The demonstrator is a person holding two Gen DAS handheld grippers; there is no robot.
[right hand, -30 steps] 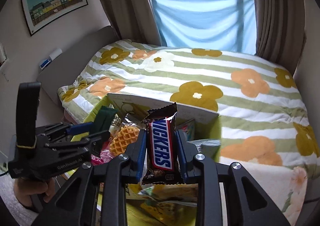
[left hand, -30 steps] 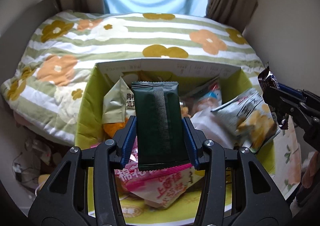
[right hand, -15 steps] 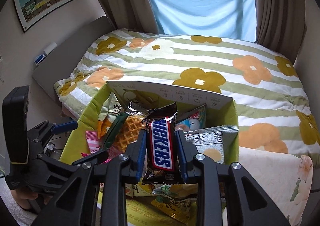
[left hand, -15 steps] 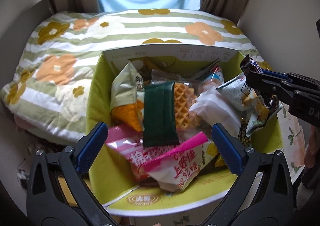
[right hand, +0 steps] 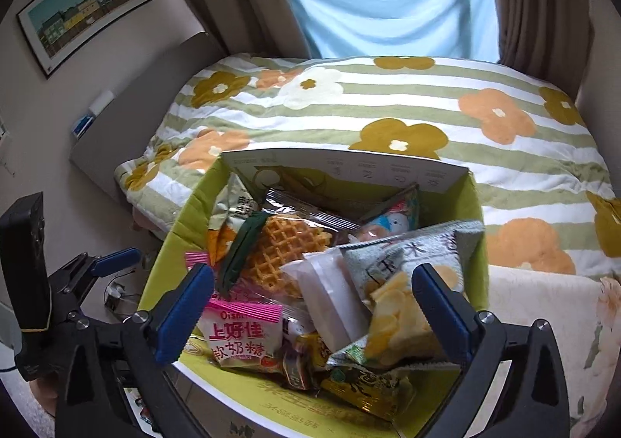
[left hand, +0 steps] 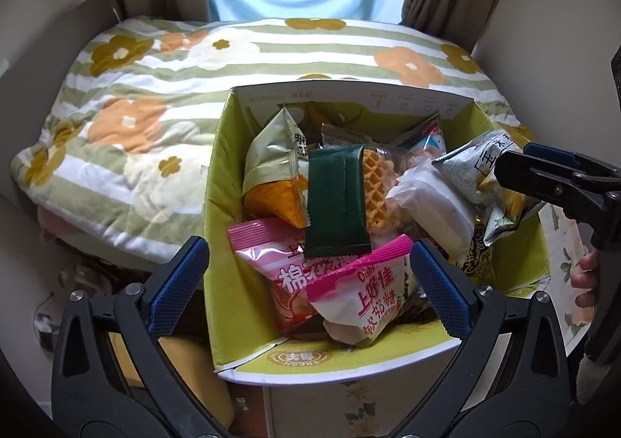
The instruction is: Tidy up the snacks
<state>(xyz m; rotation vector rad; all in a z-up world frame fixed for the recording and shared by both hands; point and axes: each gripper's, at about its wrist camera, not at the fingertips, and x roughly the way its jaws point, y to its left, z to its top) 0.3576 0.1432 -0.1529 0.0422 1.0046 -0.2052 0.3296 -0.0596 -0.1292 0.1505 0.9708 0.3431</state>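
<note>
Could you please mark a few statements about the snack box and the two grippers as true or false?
1. The dark green packet lies inside the box. True.
2. The left gripper is clamped on the dark green packet. False: its jaws stand wide apart with nothing between them.
3. The right gripper holds a chocolate bar. False: its jaws are opening and grip nothing.
4. A waffle in clear wrap lies beside the dark green packet. True.
5. The box sits next to a bed with a flowered quilt. True.
</note>
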